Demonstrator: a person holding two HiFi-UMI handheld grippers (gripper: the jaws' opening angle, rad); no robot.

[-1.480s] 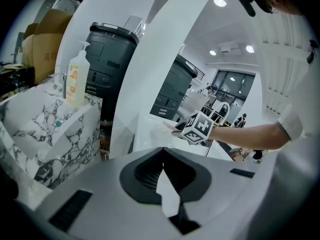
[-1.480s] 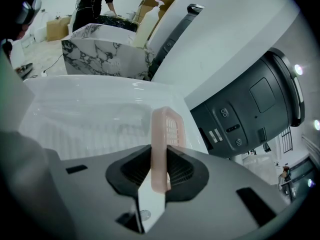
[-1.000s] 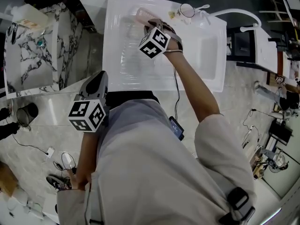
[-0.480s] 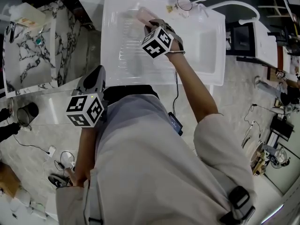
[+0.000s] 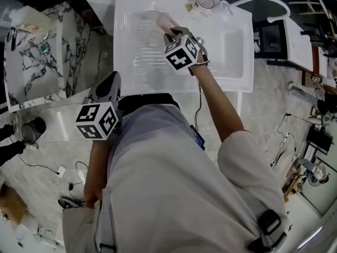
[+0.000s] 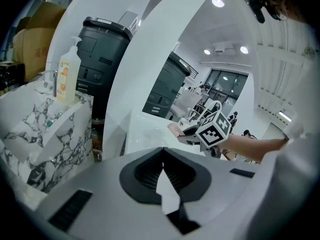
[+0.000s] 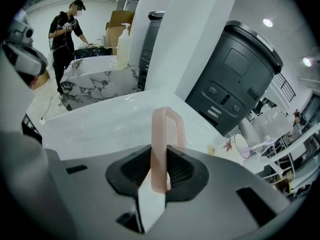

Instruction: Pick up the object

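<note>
A pale pink, translucent plastic object [image 7: 162, 139] with rounded corners and fine ridges stands upright between the jaws of my right gripper [image 7: 161, 176], which is shut on it. In the head view this pink object [image 5: 164, 20] sticks out past the right gripper [image 5: 171, 32] over the ribbed drainboard [image 5: 138, 62] of a white sink unit, and looks to be clear of the surface. My left gripper [image 5: 109, 83] hangs back by my waist, off the sink's near edge. Seen from its own camera, the left gripper [image 6: 162, 156] is shut with nothing in it.
A basin [image 5: 231, 49] lies right of the drainboard, with a curved white faucet [image 5: 266, 7] beyond it. A cup holding a toothbrush [image 5: 206, 1] stands at the far rim. To the left is a marble counter [image 5: 31, 62]. A dark bin [image 7: 240, 79] and a standing person [image 7: 67, 31] are behind.
My right gripper, with the pink object in it, has shifted slightly right and toward me over the drainboard. The left gripper has hardly moved.
</note>
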